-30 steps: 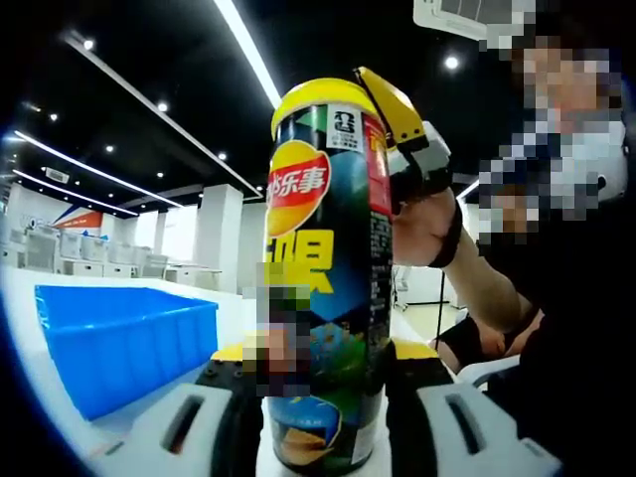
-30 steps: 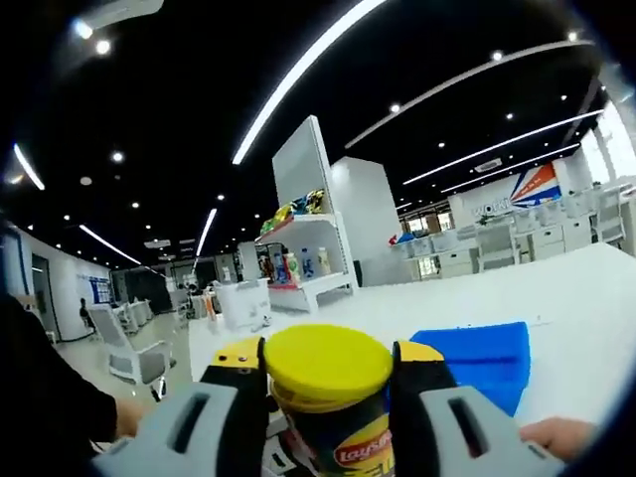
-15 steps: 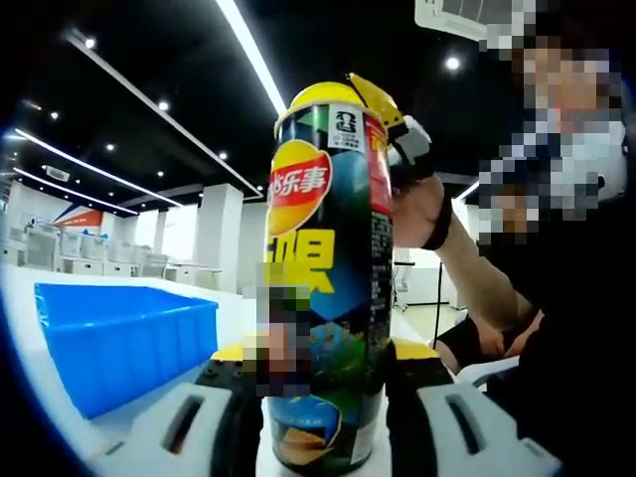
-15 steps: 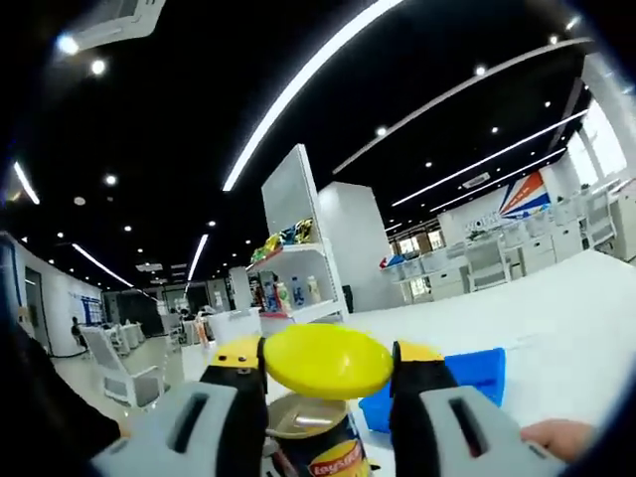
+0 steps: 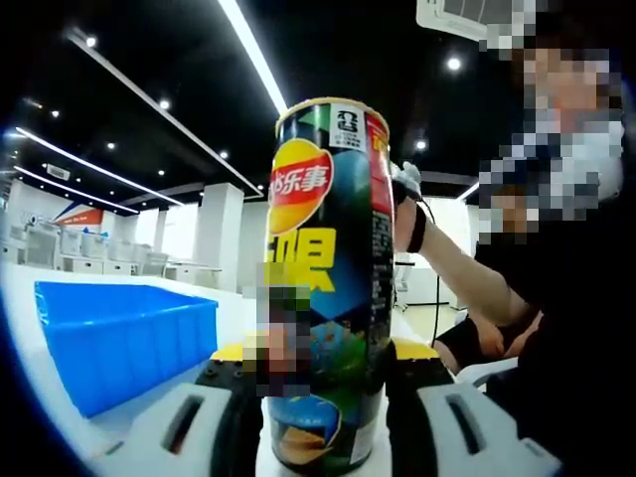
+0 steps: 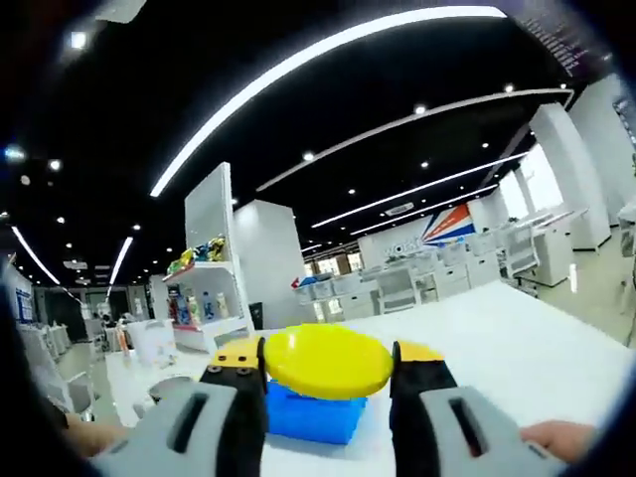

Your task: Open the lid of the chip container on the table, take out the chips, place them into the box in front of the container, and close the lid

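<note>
Left gripper view is showing the left gripper [image 5: 323, 383] clamping its two yellow-tipped jaws on the lower part of the tall cylindrical chip container [image 5: 328, 268], a dark can with a red and yellow logo and yellow lettering, which is standing upright on the white table [image 5: 40, 368]. The top of the can is showing its bare rim, with the cap off. To the left of the can, near it on the table, the rectangular blue plastic box [image 5: 124, 343] is sitting with its open side up. Behind the can on the right, a person's hand [image 5: 405, 214] with a dark strap at the wrist is reaching up beside the upper part of the can, and the person's forearm and dark clothing are showing at the right edge. In the right gripper view, the right gripper [image 6: 328, 368] is pinching the round yellow plastic lid [image 6: 328, 361] by its edges between its two yellow-tipped jaws, holding it flat and raised above the table [image 6: 517, 348]. Just below the lid in this view, farther off on the white surface, the blue box [image 6: 303, 415] is lying partly hidden by the lid and the jaws. Fingers of the person's hand [image 6: 561, 437] are showing at the lower right edge, gripping the tool. Beyond the table, a white shelf unit [image 6: 204, 298] with coloured goods is standing in a bright office hall.
</note>
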`<state>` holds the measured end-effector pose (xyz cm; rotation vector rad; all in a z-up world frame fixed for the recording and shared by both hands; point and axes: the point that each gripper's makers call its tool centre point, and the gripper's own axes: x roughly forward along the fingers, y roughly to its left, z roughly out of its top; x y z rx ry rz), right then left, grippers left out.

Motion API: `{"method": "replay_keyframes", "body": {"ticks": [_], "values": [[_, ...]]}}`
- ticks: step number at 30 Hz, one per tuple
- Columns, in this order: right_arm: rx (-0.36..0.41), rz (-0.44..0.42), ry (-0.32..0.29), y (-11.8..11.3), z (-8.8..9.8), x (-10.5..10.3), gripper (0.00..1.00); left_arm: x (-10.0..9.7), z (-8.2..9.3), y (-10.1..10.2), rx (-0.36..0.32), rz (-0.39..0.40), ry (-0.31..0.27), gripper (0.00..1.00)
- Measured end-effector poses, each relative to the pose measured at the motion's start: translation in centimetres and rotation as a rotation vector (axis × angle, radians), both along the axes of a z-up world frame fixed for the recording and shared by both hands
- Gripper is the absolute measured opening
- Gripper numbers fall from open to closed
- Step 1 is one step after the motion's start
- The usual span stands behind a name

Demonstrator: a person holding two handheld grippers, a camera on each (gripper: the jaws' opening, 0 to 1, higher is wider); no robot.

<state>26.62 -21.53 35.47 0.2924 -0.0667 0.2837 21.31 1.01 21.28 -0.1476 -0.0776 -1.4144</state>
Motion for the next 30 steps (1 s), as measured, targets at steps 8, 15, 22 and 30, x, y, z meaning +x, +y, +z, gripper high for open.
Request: {"method": "replay_keyframes", "body": {"ticks": [8,15,22,30], "values": [[-0.212,-0.242,0.136,-8.2,-10.5,1.0,0.43,0.0,0.0,-0.1,0.002,0.001,0.004,0.48],[-0.362,-0.326,0.224,-10.8,-17.9,1.4,0.43,0.1,-0.1,-0.1,0.004,0.005,0.007,0.48],[-0.352,-0.345,0.216,-11.1,-18.5,1.1,0.44,0.0,-0.2,-0.2,0.006,0.007,0.007,0.48],[-0.351,-0.341,0.257,-11.0,-19.3,0.9,0.44,0.1,-0.3,-0.1,0.012,0.010,0.003,0.48]]}}
